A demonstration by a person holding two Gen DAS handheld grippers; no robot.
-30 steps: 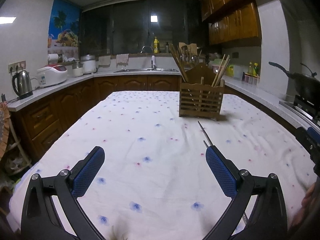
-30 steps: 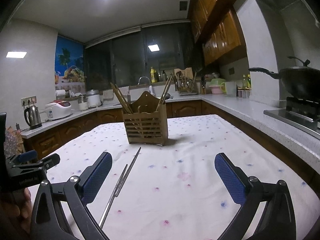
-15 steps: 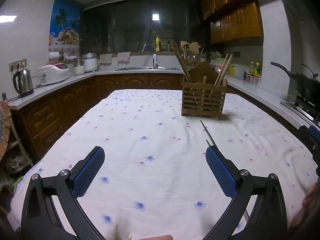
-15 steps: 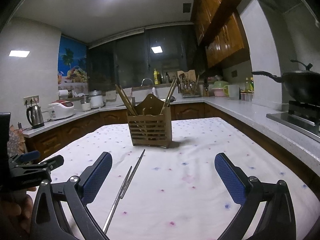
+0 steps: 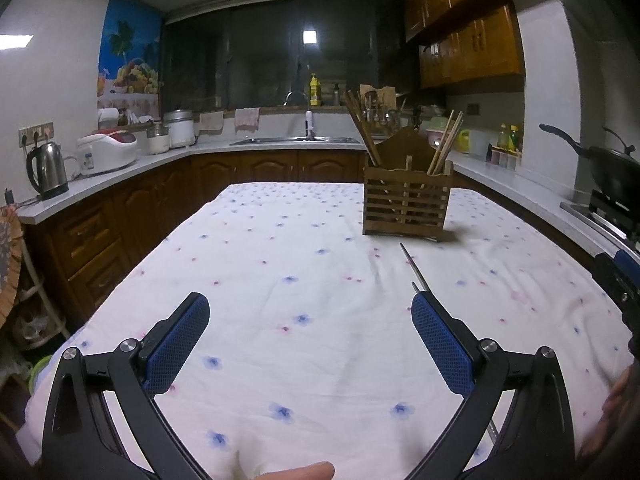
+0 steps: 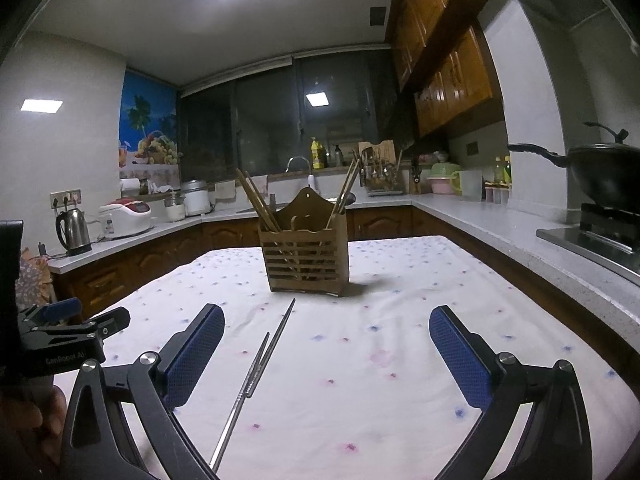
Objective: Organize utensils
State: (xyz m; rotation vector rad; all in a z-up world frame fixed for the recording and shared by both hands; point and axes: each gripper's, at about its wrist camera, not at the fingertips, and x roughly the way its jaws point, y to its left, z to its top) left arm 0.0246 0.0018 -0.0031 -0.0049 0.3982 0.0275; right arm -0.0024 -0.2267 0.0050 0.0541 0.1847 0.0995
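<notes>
A wooden slatted utensil holder (image 5: 406, 204) stands on the cloth-covered table (image 5: 288, 264), with several wooden chopsticks (image 5: 362, 132) leaning out of it. It also shows in the right wrist view (image 6: 306, 256). Two metal chopsticks (image 6: 260, 356) lie on the cloth in front of the holder; in the left wrist view their tips (image 5: 414, 270) show beyond my right finger. My left gripper (image 5: 310, 320) is open and empty above the near table. My right gripper (image 6: 326, 336) is open and empty, with the metal chopsticks just inside its left finger (image 6: 196, 354).
The left gripper's body (image 6: 64, 344) shows at the left edge of the right wrist view. Counters ring the table: a kettle (image 5: 46, 170) and rice cooker (image 5: 108, 152) at left, a sink (image 5: 296, 140) at back, a wok (image 5: 612, 164) on a stove at right.
Both views have tilted up and drawn back a little, so the holder sits lower in the frames. The metal chopsticks have not moved. Both grippers stay open.
</notes>
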